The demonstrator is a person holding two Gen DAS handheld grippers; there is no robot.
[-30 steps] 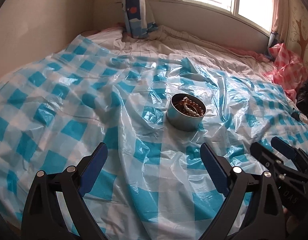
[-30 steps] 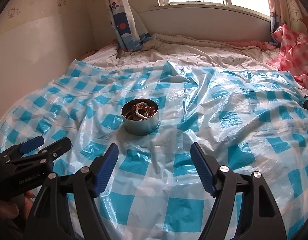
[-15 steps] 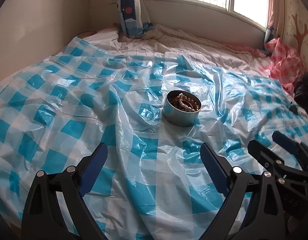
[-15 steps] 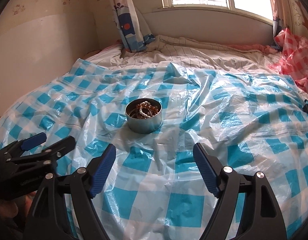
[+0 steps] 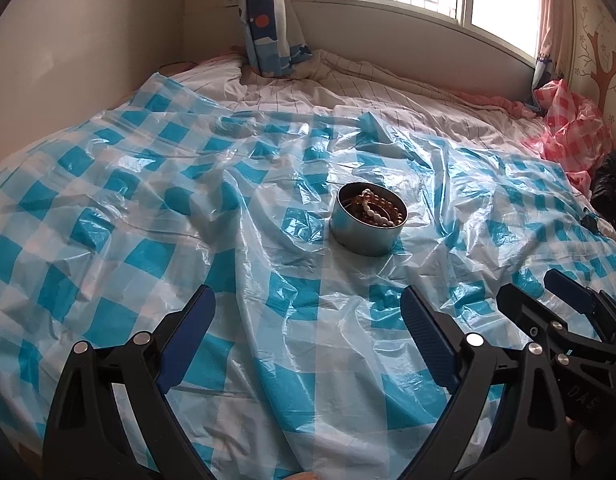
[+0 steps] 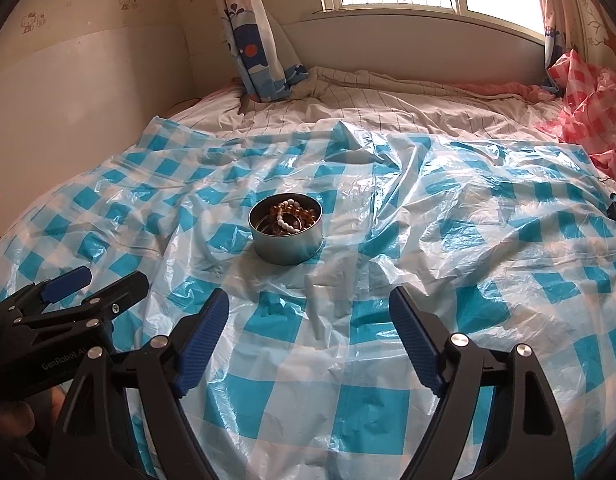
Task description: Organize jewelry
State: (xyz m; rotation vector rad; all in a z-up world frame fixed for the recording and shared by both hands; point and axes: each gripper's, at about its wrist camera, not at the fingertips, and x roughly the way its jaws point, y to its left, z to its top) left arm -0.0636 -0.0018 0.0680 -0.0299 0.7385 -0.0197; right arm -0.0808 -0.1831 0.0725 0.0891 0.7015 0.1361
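A round metal tin (image 5: 367, 240) (image 6: 286, 246) stands on a blue-and-white checked plastic sheet (image 5: 148, 256) (image 6: 487, 248) spread over a bed. Inside it lie amber and white bead bracelets (image 5: 375, 210) (image 6: 292, 216). My left gripper (image 5: 306, 304) is open and empty, short of the tin and a little to its left. My right gripper (image 6: 308, 300) is also open and empty, just short of the tin. Each gripper shows in the other's view, the right gripper (image 5: 527, 285) at the lower right, the left gripper (image 6: 112, 276) at the lower left. Neither touches the tin.
The sheet is crumpled, with raised folds around the tin. Behind it lies striped bedding (image 6: 387, 100), with a curtain (image 6: 252, 40) and a window ledge beyond. A pink checked plastic sheet (image 5: 571, 128) is bunched at the far right. A wall (image 6: 88, 100) runs along the left.
My right gripper's jaws have spread slightly wider. Both hands and the tin have stayed where they were.
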